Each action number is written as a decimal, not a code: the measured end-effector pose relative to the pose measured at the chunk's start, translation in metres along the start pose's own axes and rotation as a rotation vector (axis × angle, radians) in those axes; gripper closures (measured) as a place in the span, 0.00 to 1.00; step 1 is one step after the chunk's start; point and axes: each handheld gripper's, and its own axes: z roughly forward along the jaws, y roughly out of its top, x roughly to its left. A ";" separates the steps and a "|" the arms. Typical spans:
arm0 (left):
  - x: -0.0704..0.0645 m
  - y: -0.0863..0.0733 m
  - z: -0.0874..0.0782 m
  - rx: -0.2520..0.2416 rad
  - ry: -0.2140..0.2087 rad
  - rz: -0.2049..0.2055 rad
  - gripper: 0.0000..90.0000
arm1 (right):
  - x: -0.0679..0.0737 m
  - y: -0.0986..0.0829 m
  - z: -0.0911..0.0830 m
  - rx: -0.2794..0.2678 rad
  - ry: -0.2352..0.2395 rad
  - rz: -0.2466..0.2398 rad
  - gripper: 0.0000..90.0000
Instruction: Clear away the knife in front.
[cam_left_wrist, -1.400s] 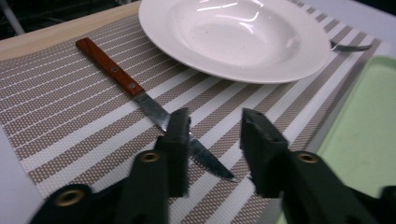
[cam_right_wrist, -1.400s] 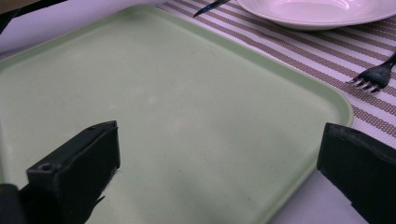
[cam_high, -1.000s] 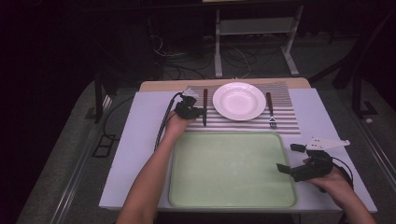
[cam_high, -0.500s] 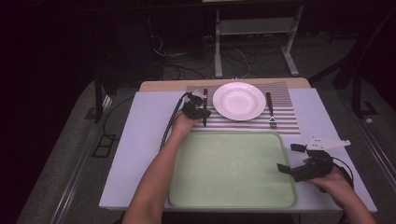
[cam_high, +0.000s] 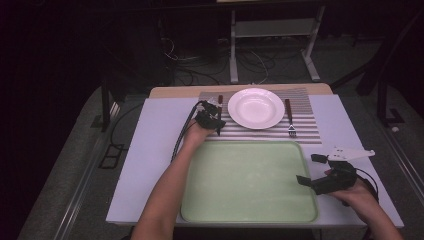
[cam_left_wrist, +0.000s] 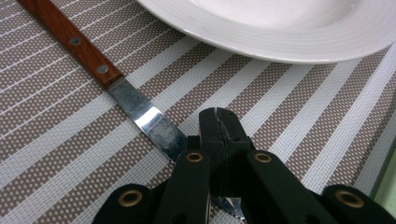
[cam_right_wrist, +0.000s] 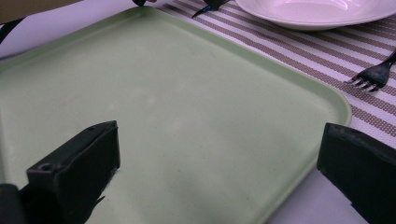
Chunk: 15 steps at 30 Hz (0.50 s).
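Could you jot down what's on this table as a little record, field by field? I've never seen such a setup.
Left gripper: left gripper, jaws closed, its tips over the knife's blade end
Knife: knife, wooden handle, flat on the striped placemat left of the plate
Plate: white plate, nothing on it, on the placemat
Fork: fork, right of the plate, tines toward the tray
Tray: green tray, nothing in it, on the near side of the placemat
Right gripper: right gripper, jaws wide apart, at the tray's right edge, holding nothing
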 end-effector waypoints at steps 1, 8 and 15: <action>0.000 0.000 0.000 0.002 0.001 -0.001 0.99 | 0.000 0.000 0.000 0.000 0.000 0.000 0.00; 0.005 -0.004 -0.005 0.006 0.009 -0.015 0.99 | 0.000 0.000 0.000 0.000 0.000 -0.001 0.00; 0.012 -0.008 -0.011 0.013 0.028 -0.028 0.99 | 0.000 0.000 0.000 0.001 -0.001 -0.002 0.00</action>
